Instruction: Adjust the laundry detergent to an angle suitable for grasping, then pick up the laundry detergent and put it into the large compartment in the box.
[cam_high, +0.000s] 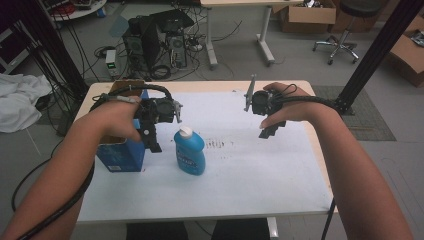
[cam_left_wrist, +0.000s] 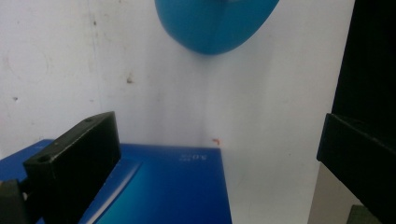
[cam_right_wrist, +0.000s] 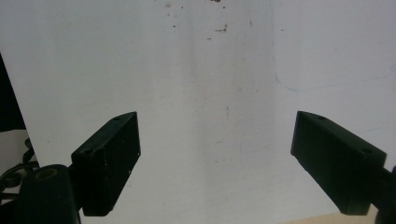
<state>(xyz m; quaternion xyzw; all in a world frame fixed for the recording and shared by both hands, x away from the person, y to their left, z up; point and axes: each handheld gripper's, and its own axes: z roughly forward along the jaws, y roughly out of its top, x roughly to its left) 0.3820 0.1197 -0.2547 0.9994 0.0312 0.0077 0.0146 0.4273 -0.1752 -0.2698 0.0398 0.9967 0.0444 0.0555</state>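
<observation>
On the white table sheet (cam_high: 260, 165) a blue bottle (cam_high: 190, 152) lies flat, long axis running away from the person, white cap far; just left stands a blue box (cam_high: 120, 157); left gripper (cam_high: 152, 145) hangs over the box, jaws spread, empty; right gripper (cam_high: 267, 131) hovers well apart, likewise released.

Blue bottle (cam_high: 189, 151) and blue box (cam_high: 121, 154) crowd the left tongs (cam_high: 151, 139).
</observation>
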